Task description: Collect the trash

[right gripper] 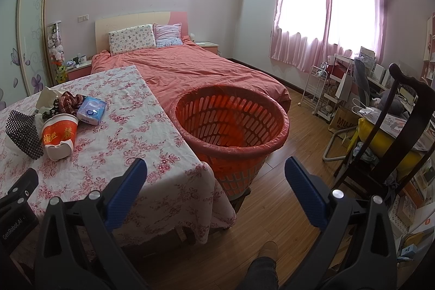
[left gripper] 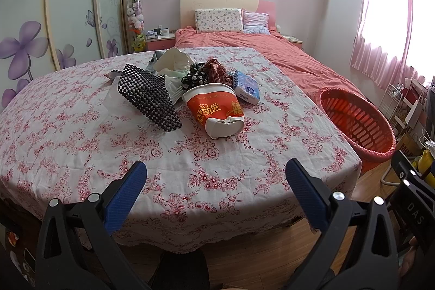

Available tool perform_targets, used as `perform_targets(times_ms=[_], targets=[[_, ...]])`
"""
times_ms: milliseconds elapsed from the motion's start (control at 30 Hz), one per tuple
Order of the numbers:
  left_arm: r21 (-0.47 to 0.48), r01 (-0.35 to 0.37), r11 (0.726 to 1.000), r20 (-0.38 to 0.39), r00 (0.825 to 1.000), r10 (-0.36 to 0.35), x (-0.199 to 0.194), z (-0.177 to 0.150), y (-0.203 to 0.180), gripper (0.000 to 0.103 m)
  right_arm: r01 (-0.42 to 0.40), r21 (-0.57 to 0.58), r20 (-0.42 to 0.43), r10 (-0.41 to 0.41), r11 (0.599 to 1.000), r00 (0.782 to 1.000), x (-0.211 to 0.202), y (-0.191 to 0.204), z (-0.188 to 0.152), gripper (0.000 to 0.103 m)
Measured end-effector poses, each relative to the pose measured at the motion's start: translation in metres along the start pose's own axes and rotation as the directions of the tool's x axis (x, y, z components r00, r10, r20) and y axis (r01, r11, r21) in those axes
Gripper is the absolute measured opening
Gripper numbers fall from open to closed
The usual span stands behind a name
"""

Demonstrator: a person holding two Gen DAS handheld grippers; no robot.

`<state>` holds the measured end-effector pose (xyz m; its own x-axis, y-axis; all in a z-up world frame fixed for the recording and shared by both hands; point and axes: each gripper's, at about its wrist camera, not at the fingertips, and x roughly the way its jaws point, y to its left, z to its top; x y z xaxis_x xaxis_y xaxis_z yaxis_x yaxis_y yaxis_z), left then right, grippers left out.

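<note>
Left gripper (left gripper: 216,173) spread wide, blue pads (left gripper: 127,192) well apart, holding nothing and touching nothing — it hangs over the near edge of the table (left gripper: 68,154), pointed at the pile. Right gripper (right gripper: 216,173) likewise spread wide and empty, over the table's right near corner, with the basket (right gripper: 233,143) ahead between its fingers.

Trash sits in a cluster near the middle of the tablecloth, toward the far edge: a crushed red-and-white paper cup (left gripper: 217,110) on its side, nearest the grippers; a black-and-white checkered mat (left gripper: 149,99) just left of it, touching or overlapping; a blue tissue pack (left gripper: 246,87) just right of the cup; dark patterned fabric scraps (left gripper: 206,72) and crumpled pale wrappers (left gripper: 171,61) behind.

The near half of the cloth is bare floral fabric, as is a wide strip along the left edge. The orange slotted basket, lined with a red bag, stands off the table's right edge, close to it, with the bed (right gripper: 190,69) behind. Wooden floor (right gripper: 285,195) to the right of the basket is open; a dark chair (right gripper: 402,132) and cluttered shelves are farther right.
</note>
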<state>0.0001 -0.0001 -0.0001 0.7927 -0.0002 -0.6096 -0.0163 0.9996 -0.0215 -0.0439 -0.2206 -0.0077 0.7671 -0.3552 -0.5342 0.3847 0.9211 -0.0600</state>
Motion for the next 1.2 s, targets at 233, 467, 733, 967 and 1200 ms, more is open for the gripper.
perform_targets(times_ms=[233, 467, 733, 967, 1200], targets=[[0.0, 0.001, 1.0, -0.001, 1.0, -0.001, -0.0001, 0.0, 0.0001, 0.101, 0.0, 0.0, 0.0, 0.0, 1.0, 1.0, -0.0001, 0.0001, 0.0001, 0.099], [-0.001, 0.0, 1.0, 0.0, 1.0, 0.0, -0.0002, 0.0001, 0.0001, 0.101, 0.0, 0.001, 0.0, 0.0, 1.0, 1.0, 0.0, -0.0002, 0.0003, 0.099], [-0.001, 0.001, 1.0, 0.0, 1.0, -0.001, -0.0002, 0.0, 0.0002, 0.101, -0.001, 0.001, 0.0, 0.001, 1.0, 1.0, -0.0003, -0.0006, 0.0007, 0.099], [0.0, 0.001, 1.0, 0.0, 1.0, -0.001, -0.0001, 0.0, 0.0001, 0.101, 0.0, 0.002, 0.0, 0.0, 1.0, 1.0, -0.0007, -0.0015, 0.0011, 0.099], [0.0, 0.001, 1.0, 0.001, 1.0, -0.001, -0.0002, 0.0, 0.0001, 0.101, 0.0, 0.003, 0.001, 0.0, 1.0, 1.0, -0.0014, -0.0025, 0.0011, 0.099]])
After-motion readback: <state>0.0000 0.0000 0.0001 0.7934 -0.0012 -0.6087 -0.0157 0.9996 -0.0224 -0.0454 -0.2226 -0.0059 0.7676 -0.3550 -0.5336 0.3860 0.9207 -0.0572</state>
